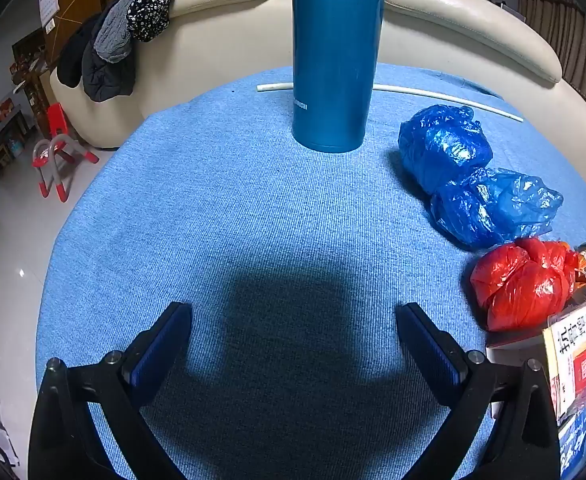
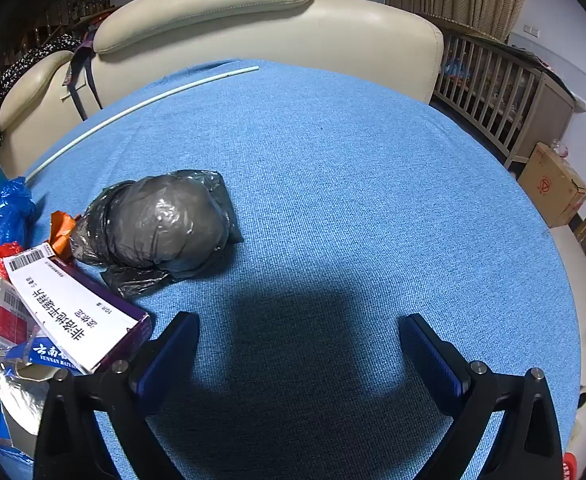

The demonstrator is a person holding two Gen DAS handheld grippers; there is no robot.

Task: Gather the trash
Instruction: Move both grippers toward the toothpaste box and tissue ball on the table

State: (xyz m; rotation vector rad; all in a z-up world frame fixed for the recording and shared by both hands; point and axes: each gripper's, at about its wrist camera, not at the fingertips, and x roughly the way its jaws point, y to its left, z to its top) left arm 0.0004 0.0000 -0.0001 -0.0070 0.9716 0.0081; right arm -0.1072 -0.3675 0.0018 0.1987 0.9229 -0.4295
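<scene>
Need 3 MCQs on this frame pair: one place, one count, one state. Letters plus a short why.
1. Where does the tall teal bottle stand, in the left wrist view?
A. lying on the sofa
B. upright on the blue cloth, in front of the white rod
C. inside the cardboard box

2. How many crumpled blue plastic bags lie right of the bottle in that view?
A. none
B. two
C. five

3. What state is the right gripper in?
A. shut on the grey bag
B. shut on a carton
C. open, nothing between its fingers

Answers:
1 B: its base rests on the blue cloth and it hides part of the white rod.
2 B: far blue bag and near blue bag.
3 C: only cloth shows between the fingers; the grey bag lies apart.
</scene>
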